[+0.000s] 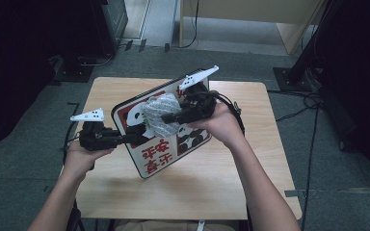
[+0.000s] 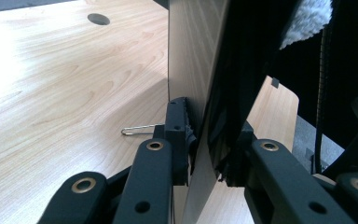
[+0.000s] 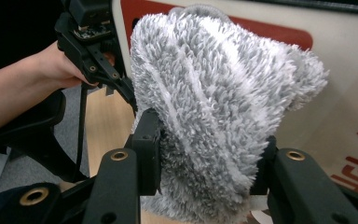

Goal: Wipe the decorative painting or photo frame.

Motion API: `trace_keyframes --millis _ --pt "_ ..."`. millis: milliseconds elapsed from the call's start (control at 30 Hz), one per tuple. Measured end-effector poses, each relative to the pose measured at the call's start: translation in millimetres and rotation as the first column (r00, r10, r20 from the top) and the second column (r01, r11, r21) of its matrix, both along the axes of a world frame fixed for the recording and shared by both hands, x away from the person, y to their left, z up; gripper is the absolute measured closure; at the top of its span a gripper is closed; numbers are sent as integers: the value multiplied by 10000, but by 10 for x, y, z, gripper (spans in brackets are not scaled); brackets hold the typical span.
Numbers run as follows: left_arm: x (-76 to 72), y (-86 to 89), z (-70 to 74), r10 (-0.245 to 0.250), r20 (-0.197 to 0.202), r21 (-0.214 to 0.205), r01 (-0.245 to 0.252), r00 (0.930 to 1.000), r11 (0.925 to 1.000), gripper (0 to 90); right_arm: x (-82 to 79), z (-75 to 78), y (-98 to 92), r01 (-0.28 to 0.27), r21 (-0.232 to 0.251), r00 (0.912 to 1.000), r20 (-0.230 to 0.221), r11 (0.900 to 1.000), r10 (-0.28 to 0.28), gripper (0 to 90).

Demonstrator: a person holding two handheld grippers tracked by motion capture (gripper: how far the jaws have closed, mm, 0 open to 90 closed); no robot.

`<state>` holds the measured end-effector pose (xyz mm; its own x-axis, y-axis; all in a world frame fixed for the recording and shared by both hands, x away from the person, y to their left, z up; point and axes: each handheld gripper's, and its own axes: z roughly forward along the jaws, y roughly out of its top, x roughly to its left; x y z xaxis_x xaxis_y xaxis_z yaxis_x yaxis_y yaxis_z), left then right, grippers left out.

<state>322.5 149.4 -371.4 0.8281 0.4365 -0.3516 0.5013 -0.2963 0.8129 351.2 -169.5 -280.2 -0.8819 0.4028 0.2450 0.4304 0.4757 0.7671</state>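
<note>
One panda board (image 1: 160, 144), held tilted above the surface (image 1: 221, 183): left gripper (image 1: 134, 139) jaws clamp its edge. One grey fluffy cloth (image 1: 161, 114), pinched in right gripper (image 1: 166, 118) jaws, pressed vs board's face.

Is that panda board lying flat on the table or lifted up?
Lifted and tilted: the left tool clamps the panda board by its edge above the table.

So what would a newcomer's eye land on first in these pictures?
First the panda board, cream with red characters, held tilted above the middle of the table. The left gripper clamps its left edge. Next the fluffy grey cloth, pinched in the right gripper and pressed against the board's printed face.
</note>
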Motion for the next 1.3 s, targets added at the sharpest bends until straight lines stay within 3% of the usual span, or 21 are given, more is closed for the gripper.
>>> trace_keyframes --millis 1300 --pt "-3 3 2 -56 -5 11 56 10000 10000 762 -75 -477 -25 -154 -4 9985 -522 9999 153 586"
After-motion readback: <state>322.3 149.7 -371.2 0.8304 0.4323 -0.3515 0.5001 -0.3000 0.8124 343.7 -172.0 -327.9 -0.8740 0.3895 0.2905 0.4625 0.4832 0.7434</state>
